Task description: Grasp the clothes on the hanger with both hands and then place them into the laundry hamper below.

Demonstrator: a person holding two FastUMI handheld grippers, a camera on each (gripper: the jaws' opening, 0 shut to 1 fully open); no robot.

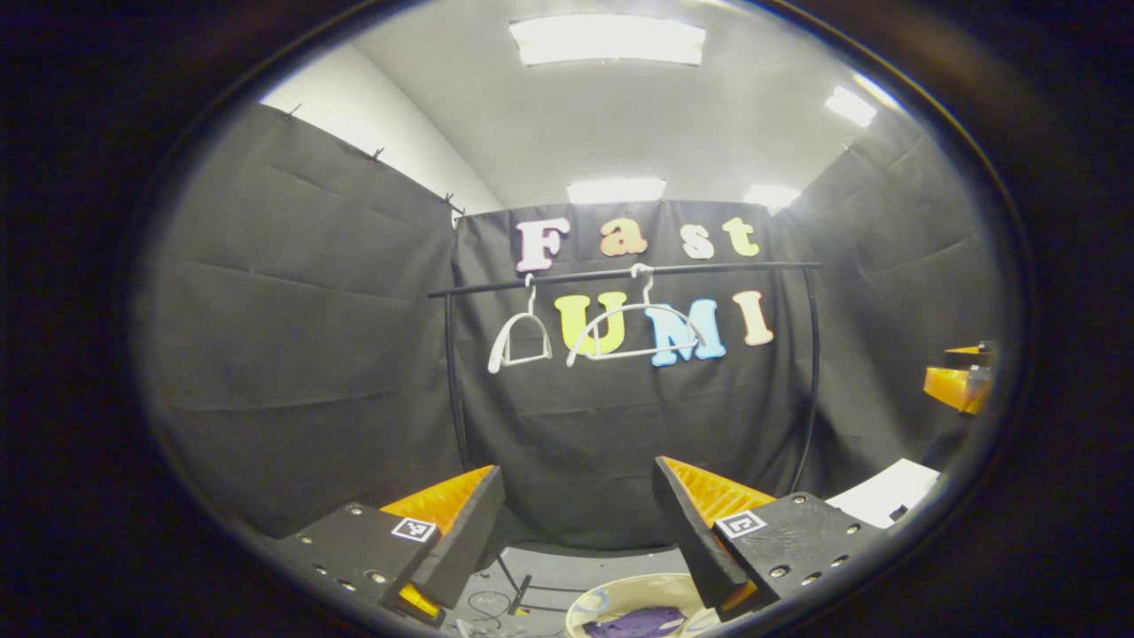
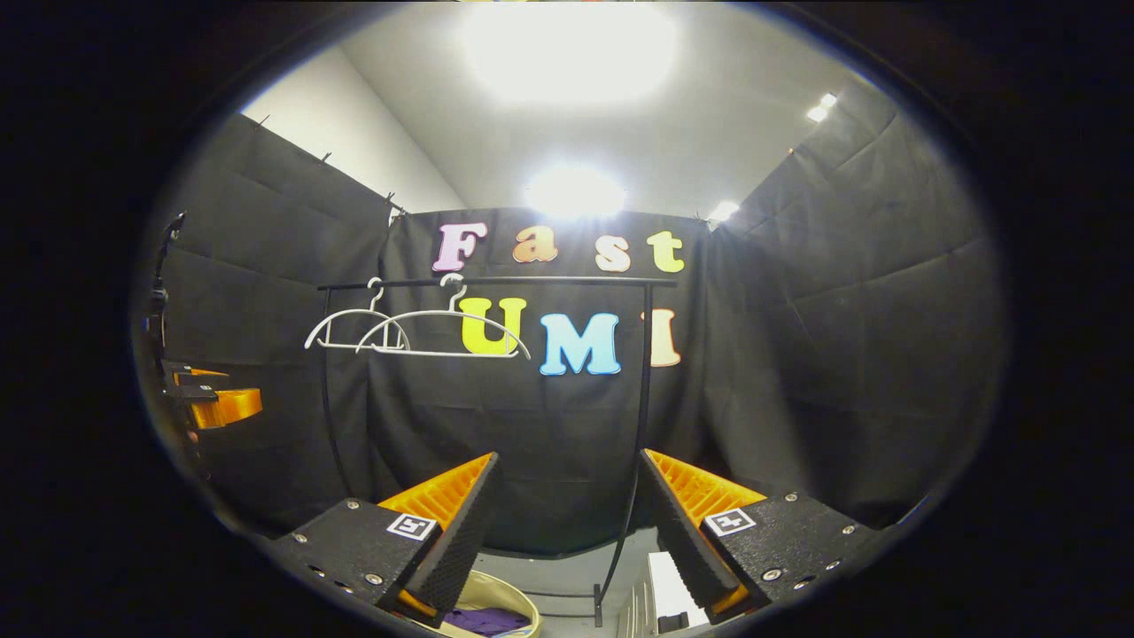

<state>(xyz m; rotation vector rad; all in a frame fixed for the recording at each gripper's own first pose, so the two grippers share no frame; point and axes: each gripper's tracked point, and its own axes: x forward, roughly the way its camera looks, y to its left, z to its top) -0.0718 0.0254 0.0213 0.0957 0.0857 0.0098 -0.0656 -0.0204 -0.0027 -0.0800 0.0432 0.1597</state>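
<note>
Both tools are standing apart and gripping nothing: left tool point(image 1: 578, 523), right tool point(image 2: 567, 518). Far off, the rail point(image 1: 620, 273) is carrying two bare hangers point(image 1: 633, 332). Purple clothes point(image 1: 640, 622) are already lying in the hamper point(image 1: 611, 592) below, so I judge holding clear is best.

Two white plastic hangers point(image 1: 576, 332) dangle bare from a black metal rail point(image 1: 620, 273) before plain black cloth walls point(image 1: 292, 354). Below the rail, a cream-coloured laundry hamper point(image 1: 620, 595) cradles a purple garment point(image 1: 642, 622). Just beside the hamper, off to the rail's right end, lies a white flat sheet point(image 1: 886, 492). Above the rail, the ceiling point(image 1: 620, 124) is pale grey-white.
</note>
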